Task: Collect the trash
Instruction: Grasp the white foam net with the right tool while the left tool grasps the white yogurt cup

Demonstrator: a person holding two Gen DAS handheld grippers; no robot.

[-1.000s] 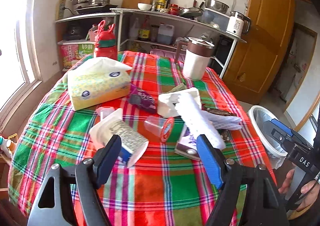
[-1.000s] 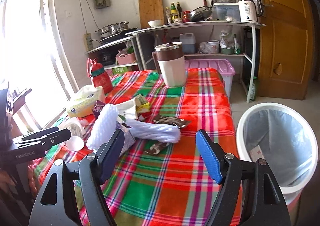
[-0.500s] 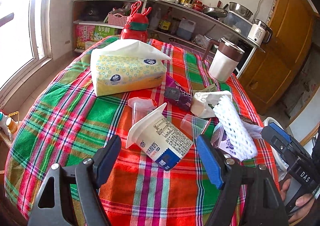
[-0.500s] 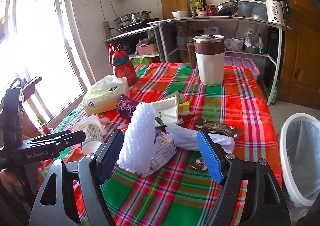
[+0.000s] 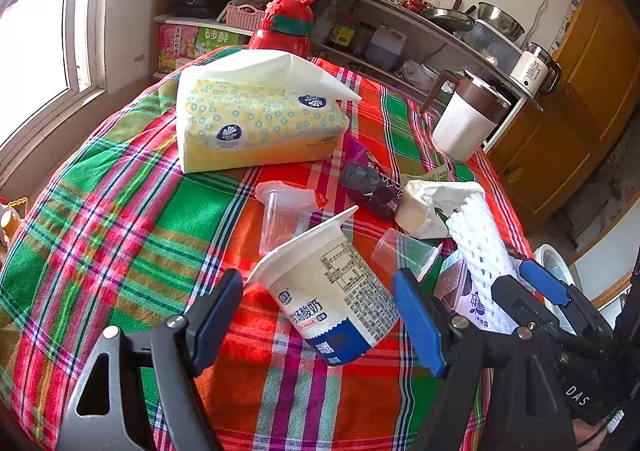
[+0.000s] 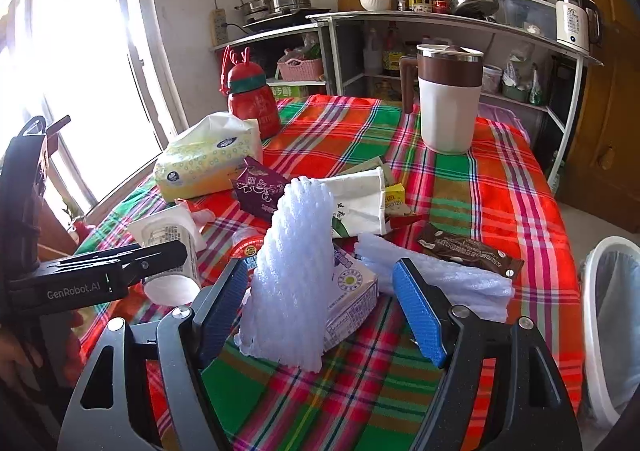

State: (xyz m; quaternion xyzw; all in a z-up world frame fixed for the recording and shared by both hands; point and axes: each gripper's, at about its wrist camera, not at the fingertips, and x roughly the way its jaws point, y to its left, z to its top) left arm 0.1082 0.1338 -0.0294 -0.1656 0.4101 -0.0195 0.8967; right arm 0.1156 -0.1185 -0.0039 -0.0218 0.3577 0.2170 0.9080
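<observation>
Each gripper, left and right, has black arms with triangular cutouts, silver screws and 2 blue-padded fingers; white lettering reads "GenRobot.AI" and what looks like "DAS"

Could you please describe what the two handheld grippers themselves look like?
Both match: the left gripper and right gripper have black angular linkage arms with silver pivot screws and flat blue-padded fingers. From outside, the left's body reads "GenRobot.AI" in white; the right's reads "DAS". No cables or sleeves show.
</observation>
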